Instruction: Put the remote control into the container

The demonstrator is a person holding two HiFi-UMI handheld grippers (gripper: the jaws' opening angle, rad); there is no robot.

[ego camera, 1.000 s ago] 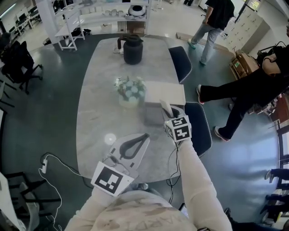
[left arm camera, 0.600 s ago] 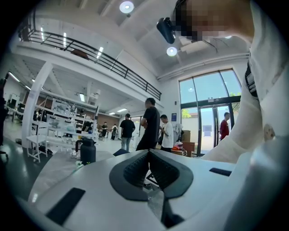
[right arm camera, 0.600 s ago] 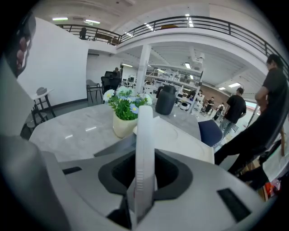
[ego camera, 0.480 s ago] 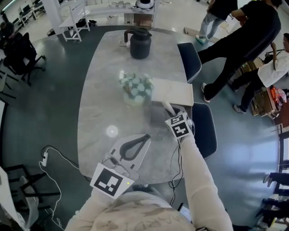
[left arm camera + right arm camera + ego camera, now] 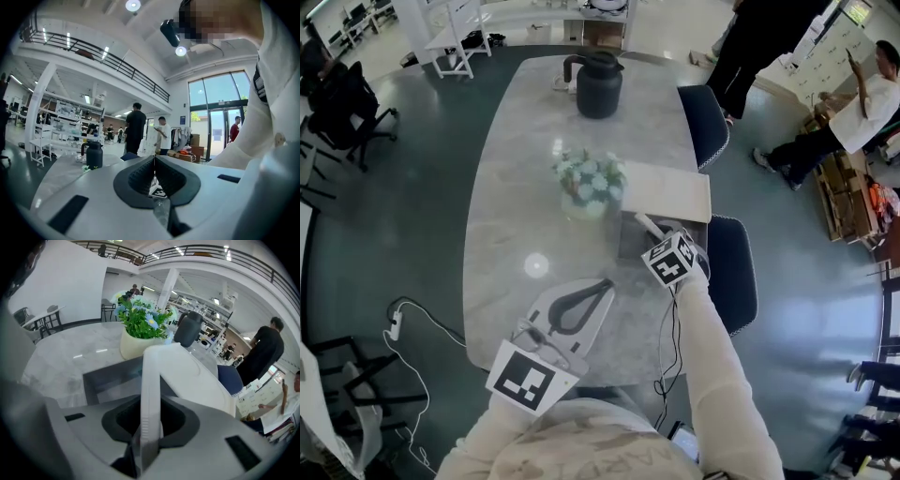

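My right gripper (image 5: 660, 237) is shut on a slim white remote control (image 5: 647, 224), which sticks up and forward from the jaws over the near right corner of the container. In the right gripper view the remote (image 5: 150, 390) stands edge-on between the pads, above the open grey container (image 5: 110, 378). The container (image 5: 628, 246) sits on the marble table (image 5: 525, 187) with its pale lid (image 5: 670, 192) lying open behind it. My left gripper (image 5: 602, 286) rests shut and empty near the table's front edge; its jaws (image 5: 153, 161) meet with nothing between them.
A pot of blue and white flowers (image 5: 589, 186) stands just left of the container. A black kettle (image 5: 598, 86) is at the table's far end. Two dark chairs (image 5: 733, 272) flank the right side. People stand beyond the table at the upper right.
The right gripper with the remote has edged slightly toward the container. People in the background have walked across the upper right. The left gripper has stayed put.
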